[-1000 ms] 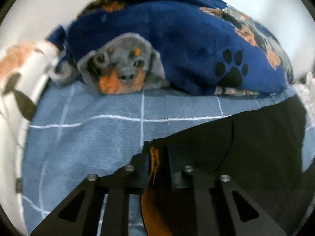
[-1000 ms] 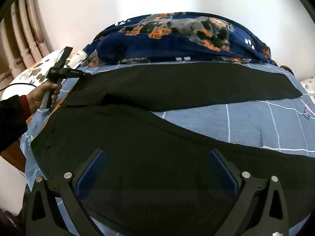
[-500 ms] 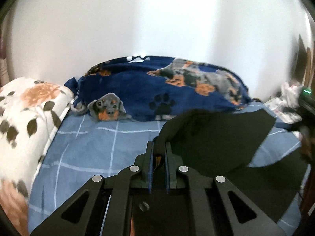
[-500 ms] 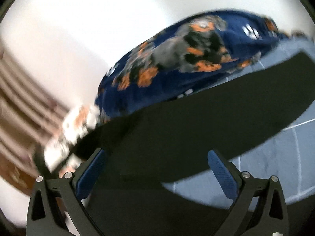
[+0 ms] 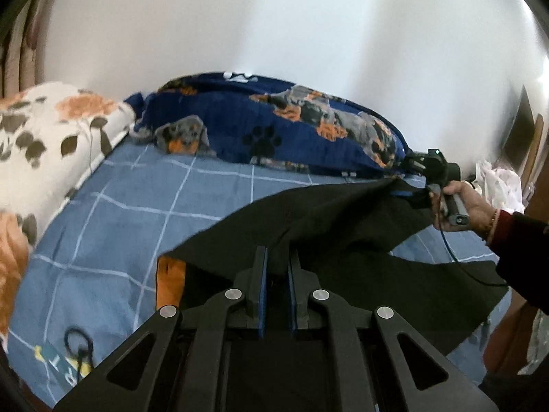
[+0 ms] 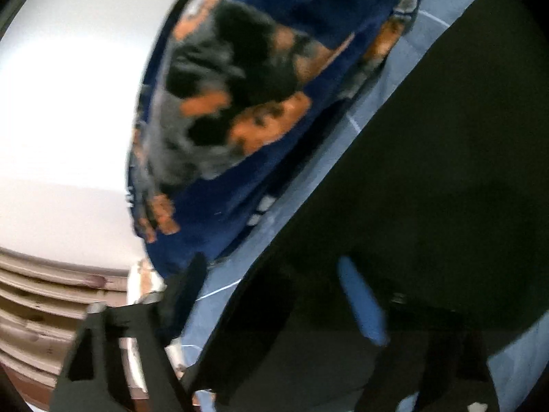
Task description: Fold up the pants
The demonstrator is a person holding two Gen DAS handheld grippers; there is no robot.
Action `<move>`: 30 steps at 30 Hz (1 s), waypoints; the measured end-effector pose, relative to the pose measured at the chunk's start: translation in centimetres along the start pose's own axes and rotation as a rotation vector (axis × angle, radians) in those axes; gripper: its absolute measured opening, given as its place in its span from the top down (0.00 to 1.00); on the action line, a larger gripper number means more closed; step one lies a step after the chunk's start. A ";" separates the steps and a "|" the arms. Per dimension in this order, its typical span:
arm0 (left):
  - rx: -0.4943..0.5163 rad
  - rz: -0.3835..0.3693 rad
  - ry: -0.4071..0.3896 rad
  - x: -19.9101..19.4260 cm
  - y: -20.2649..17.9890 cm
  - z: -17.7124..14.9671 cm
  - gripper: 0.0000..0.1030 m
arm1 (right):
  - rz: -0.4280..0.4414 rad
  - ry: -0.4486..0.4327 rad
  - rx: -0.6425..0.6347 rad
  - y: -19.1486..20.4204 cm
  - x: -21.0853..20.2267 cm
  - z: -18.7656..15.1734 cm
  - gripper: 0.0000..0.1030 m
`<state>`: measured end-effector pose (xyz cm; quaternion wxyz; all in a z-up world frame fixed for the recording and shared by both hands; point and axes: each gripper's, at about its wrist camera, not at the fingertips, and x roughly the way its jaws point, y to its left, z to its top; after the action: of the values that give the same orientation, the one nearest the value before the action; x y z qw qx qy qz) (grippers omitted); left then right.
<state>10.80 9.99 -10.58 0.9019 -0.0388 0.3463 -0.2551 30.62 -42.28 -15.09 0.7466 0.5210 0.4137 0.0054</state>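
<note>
Left gripper point(image 5: 275, 274): clamped on a fold of the black pants point(image 5: 343, 226), lifted above the blue checked sheet point(image 5: 137, 206).
Right gripper point(image 6: 274, 295): jaws have just been closing, pants between them; whether the pads press, blur hides.
Behind: dog-print blanket point(image 5: 274, 127).

The pants point(image 5: 343, 240) are plain black with an orange lining showing at one lower corner. They lie partly on the bed's blue checked sheet point(image 5: 137, 206), one stretch lifted off it and drawn taut between two raised ends, the cloth sagging in soft folds between. In the blurred right wrist view the black cloth point(image 6: 429, 171) runs as a broad diagonal band across the sheet, below the navy dog-print blanket point(image 6: 274, 103).
</note>
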 end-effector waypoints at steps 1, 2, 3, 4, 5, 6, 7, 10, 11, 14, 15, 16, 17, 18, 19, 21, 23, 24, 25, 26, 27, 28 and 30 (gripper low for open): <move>-0.016 -0.004 0.010 0.1 0.2 -0.2 0.90 | -0.021 0.001 0.002 -0.2 0.4 0.2 0.72; -0.027 -0.004 0.019 0.3 0.4 -0.2 0.90 | -0.031 0.004 0.003 -0.5 0.5 0.3 0.92; -0.036 0.002 0.026 0.5 0.5 -0.1 0.90 | -0.030 -0.002 0.003 -0.7 0.4 0.2 0.92; -0.044 0.012 0.028 0.5 0.8 -0.1 0.90 | -0.016 -0.013 -0.002 -1.0 -0.1 0.0 0.93; -0.052 0.020 0.026 0.5 1.0 0.0 0.90 | -0.010 -0.028 -0.023 -1.0 -0.8 -0.6 0.93; -0.059 0.027 0.024 0.3 1.1 0.1 0.90 | -0.013 -0.044 -0.047 -1.0 -1.8 -1.4 0.93; -0.069 0.034 0.019 0.1 1.4 0.3 0.90 | -0.006 -0.057 -0.064 -1.1 -2.8 -2.3 0.94; -0.087 0.056 0.021 -0.5 2.2 0.4 0.90 | 0.025 -0.086 -0.114 -1.1 -6.8 -6.1 0.94; -0.093 0.058 0.026 -0.7 2.5 0.3 0.90 | 0.031 -0.094 -0.130 -1.3 -8.4 -7.8 0.94; -0.111 0.072 0.040 -1.3 3.1 -0.3 0.89 | 0.033 -0.102 -0.157 -2.0 -11.9 -12.2 0.94; -0.112 0.077 0.045 -1.4 3.2 -0.5 0.89 | 0.032 -0.103 -0.160 -2.4 -13.1 -14.1 0.94; -0.113 0.079 0.049 -1.7 3.2 -0.8 0.89 | 0.028 -0.100 -0.161 -2.6 -13.8 -15.3 0.94; -0.114 0.085 0.051 -2.0 3.3 -1.1 0.89 | 0.019 -0.093 -0.162 -2.9 -14.4 -16.8 0.94; -0.113 0.091 0.054 -2.2 3.4 -1.4 0.89 | 0.013 -0.090 -0.160 -3.3 -14.9 -17.9 0.95; -0.114 0.095 0.057 -2.5 3.4 -1.8 0.89 | 0.006 -0.090 -0.158 -4.0 -15.4 -18.8 0.95; -0.121 0.104 0.065 -2.9 3.7 -2.5 0.89 | -0.009 -0.075 -0.147 -5.0 -15.8 -21.1 0.95; -0.133 0.117 0.082 -3.2 4.3 -3.5 0.89 | -0.015 -0.059 -0.121 -6.4 -16.3 -23.2 0.95; -0.142 0.123 0.095 -3.2 4.6 -4.0 0.88 | -0.019 -0.047 -0.104 -7.1 -16.1 -24.0 0.95; -0.149 0.128 0.109 -3.1 4.9 -4.4 0.88 | -0.021 -0.035 -0.089 -7.7 -15.9 -24.6 0.95; -0.157 0.132 0.124 -3.1 5.2 -5.0 0.88 | -0.026 -0.027 -0.077 -8.3 -15.7 -25.2 0.95; -0.158 0.135 0.134 -3.1 5.5 -5.5 0.88 | -0.031 -0.023 -0.067 -8.8 -15.5 -25.6 0.95; -0.153 0.143 0.144 -3.0 5.5 -6.0 0.87 | -0.033 -0.017 -0.050 -9.4 -15.3 -25.9 0.95; -0.141 0.158 0.159 -3.0 5.5 -6.8 0.87 | -0.036 -0.001 -0.022 -10.7 -15.1 -26.5 0.95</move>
<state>6.85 16.93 -15.28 0.8838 -0.0543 0.4359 -0.1607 -0.35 -33.34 -17.27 0.7525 0.5050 0.4226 -0.0037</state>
